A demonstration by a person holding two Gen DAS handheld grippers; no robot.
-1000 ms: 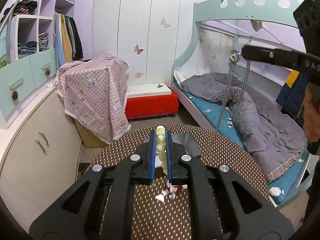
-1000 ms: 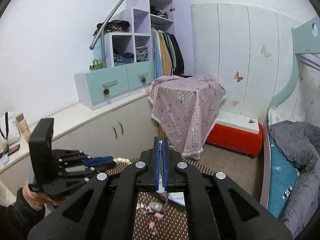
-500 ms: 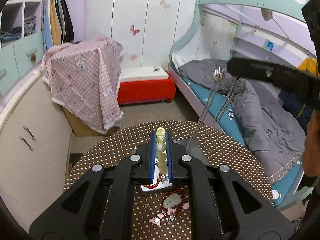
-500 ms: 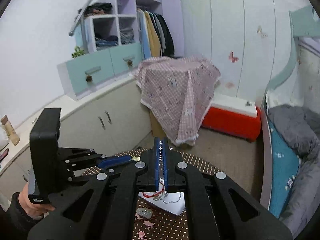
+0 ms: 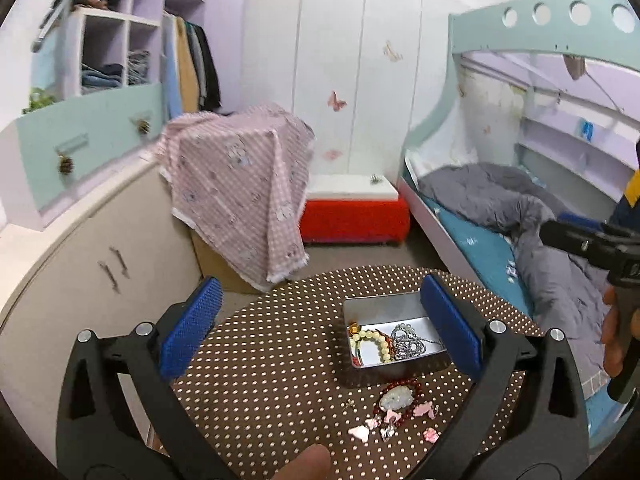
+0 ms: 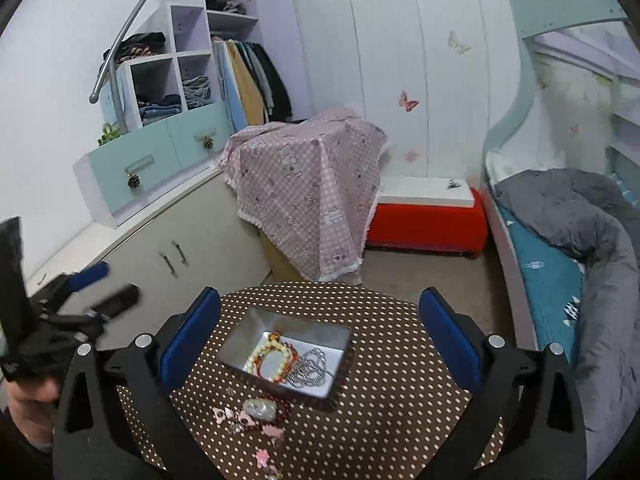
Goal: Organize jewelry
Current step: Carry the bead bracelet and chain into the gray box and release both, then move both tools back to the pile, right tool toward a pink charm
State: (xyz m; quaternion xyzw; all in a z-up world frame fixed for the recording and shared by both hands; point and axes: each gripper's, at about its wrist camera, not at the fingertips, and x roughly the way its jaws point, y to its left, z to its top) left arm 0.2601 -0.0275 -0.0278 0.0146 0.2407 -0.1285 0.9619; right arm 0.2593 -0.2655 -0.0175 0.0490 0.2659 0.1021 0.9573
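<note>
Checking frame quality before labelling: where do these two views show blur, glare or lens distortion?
Left wrist view: shelves motion-smeared, bed frame bowed by fisheye, tin fairly sharp. Right wrist view: left gripper blurred at the edge, tin floor mildly reflective, corners vignetted black.

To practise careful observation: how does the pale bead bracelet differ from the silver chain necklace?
The pale bead bracelet is cream, of large round beads, an open loop; the silver chain necklace is metallic, of fine links, bunched in a heap. The bracelet lies left, the necklace right. Both rest inside the metal tin.

Left tool opening, pearl bracelet and silver chain now in tin, right tool opening
</note>
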